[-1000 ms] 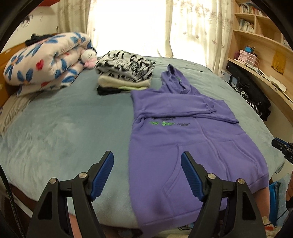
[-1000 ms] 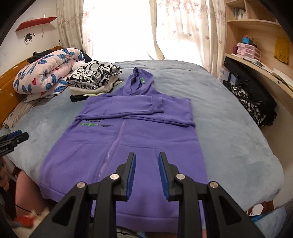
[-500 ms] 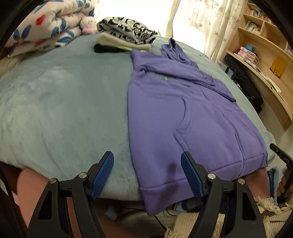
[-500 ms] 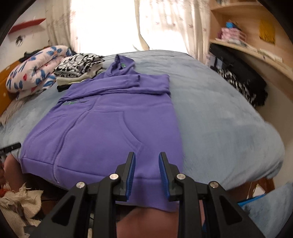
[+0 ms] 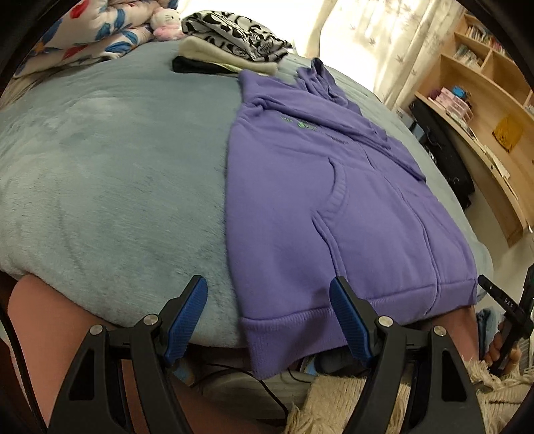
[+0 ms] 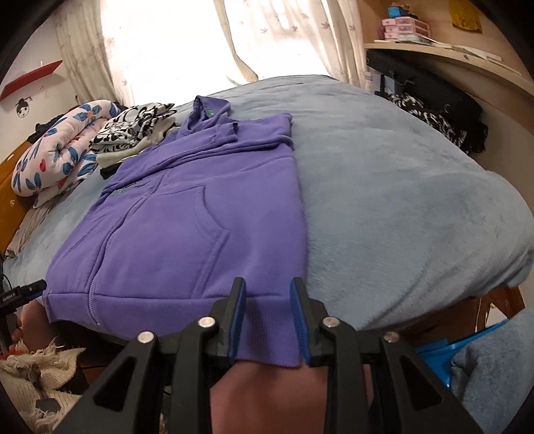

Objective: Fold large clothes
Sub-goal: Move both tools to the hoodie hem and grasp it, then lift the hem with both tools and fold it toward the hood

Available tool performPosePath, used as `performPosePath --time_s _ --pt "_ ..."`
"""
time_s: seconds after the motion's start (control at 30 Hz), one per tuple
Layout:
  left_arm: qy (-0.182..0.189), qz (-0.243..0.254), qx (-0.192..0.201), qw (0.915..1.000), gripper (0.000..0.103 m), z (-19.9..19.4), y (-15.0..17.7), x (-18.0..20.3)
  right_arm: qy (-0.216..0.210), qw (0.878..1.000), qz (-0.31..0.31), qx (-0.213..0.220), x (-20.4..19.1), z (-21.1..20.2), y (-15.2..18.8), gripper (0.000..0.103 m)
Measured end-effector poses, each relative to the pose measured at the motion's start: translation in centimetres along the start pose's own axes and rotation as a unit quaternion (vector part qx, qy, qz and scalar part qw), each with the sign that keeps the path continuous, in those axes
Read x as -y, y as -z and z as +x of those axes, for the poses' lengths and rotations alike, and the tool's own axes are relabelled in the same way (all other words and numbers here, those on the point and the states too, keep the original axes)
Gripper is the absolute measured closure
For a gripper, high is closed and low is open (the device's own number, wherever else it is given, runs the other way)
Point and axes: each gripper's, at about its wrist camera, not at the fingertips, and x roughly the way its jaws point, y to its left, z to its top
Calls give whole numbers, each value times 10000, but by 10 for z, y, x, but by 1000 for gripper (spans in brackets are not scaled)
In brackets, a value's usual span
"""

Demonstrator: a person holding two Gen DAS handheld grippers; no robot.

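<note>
- The left tool (image 5: pixel 268 317) hangs at the near edge of the bed, its blue-padded jaws wide apart with nothing between them; the near left corner of the hem lies just beyond the gap.
- The purple fleece zip hoodie (image 5: pixel 333 200) lies face up on the pale blue plush bed cover (image 5: pixel 116 167), hood toward the far window, sleeves folded across the chest, ribbed hem drooping over the near edge.
- It looks soft, thick and fairly heavy; it should bend easily and sag between two grips, and the plush cover may drag on it.
- The ribbed hem (image 6: pixel 160 310) looks the best place to grip: doubled, firm, and free of the bed at both near corners.
- The right tool (image 6: pixel 267 317) sits at the near right corner of the hem; its jaws are opening, with the ribbing between them, and the pads do not appear to press it.
- Containers: on the wooden shelf (image 6: pixel 434 56) at far right stand small pink drawer boxes (image 6: pixel 405 28); their contents cannot be seen.
</note>
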Motion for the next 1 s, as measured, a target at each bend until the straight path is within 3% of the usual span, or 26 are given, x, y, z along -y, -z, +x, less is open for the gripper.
performPosePath --time_s 0.07,0.2,0.33,0.4,0.67,0.73,0.8,0.83,0.9,0.97,1.0 --pt "68 -42 -104 9999 29 3 0 -2 29 9999 156 -14 8 1 2 44" --pt "215 -216 -285 9991 29 9 3 -8 -68 9995 262 -158 13 10 7 44" --pt "304 -192 -402 9985 26 13 4 -5 -135 9996 -39 -227 1 16 10 45" --pt "354 -164 -496 9980 22 17 5 -2 -287 9989 -160 -333 -6 21 11 58" --pt "550 -100 -893 9944 17 37 8 7 -365 9982 -191 -439 -8 29 15 61" --pt "548 16 -968 9938 29 40 7 15 -410 9977 -240 -482 -11 30 15 70" --pt "531 135 -1027 9932 56 42 7 23 -529 9968 -228 -553 -13 31 13 87" --pt "501 189 -1063 9929 62 42 7 26 -498 9970 -262 -537 -16 30 12 87" --pt "606 200 -1070 9922 84 38 5 31 -445 9970 -398 -489 -23 25 9 89" --pt "795 118 -1073 9910 93 33 -1 33 -514 9968 -474 -376 -29 15 3 90" --pt "1071 -8 -1001 9892 94 28 -7 34 -583 9967 -461 -323 -30 10 -1 90"
